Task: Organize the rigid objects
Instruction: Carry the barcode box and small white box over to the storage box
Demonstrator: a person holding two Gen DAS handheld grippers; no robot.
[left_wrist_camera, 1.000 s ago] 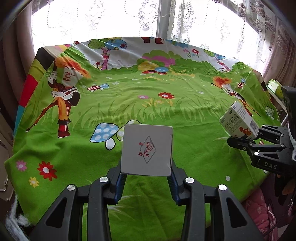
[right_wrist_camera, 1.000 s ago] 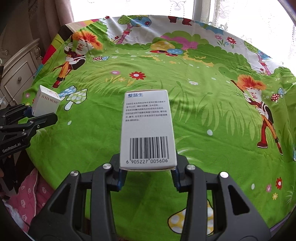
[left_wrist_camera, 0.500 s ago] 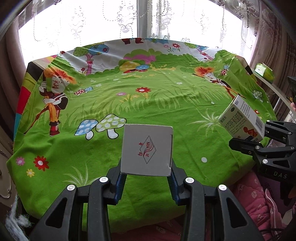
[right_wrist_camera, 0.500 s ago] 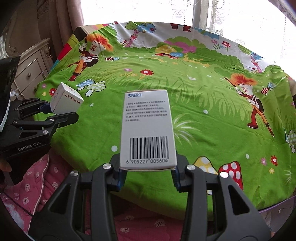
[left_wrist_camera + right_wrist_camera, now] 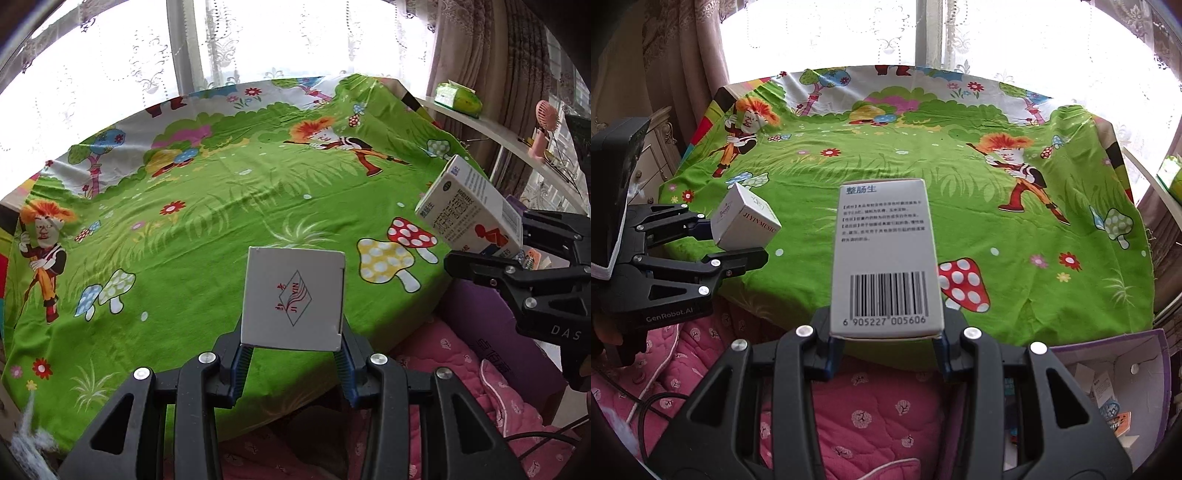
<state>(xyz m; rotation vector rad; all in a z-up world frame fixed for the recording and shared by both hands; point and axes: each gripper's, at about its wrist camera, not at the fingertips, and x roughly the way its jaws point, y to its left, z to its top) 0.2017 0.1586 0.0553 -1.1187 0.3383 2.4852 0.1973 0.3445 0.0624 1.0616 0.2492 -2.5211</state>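
- Closest in: left gripper (image 5: 291,363) clamped on a small white square box (image 5: 293,297), fingers (image 5: 242,363) pressed against its two sides; held in the air over the near edge of the surface (image 5: 207,221).
- Likewise at the right gripper (image 5: 886,354): fingers narrowed on a tall grey medicine box (image 5: 886,258), barcode end nearest, lifted above the pink quilt (image 5: 871,410) in front of the surface.
- Down at lower right: an open purple-edged carton (image 5: 1108,373) with a few small items inside, probably the destination, though not certain.
- Farther out: green cartoon cloth across the surface, no other loose boxes visible on it.
- Judged stage: both pickups done, both boxes in transit; placing each one and releasing not yet done.
- Off to the far right: a white shelf (image 5: 491,127) with a green pack and a pink fan, untouched.
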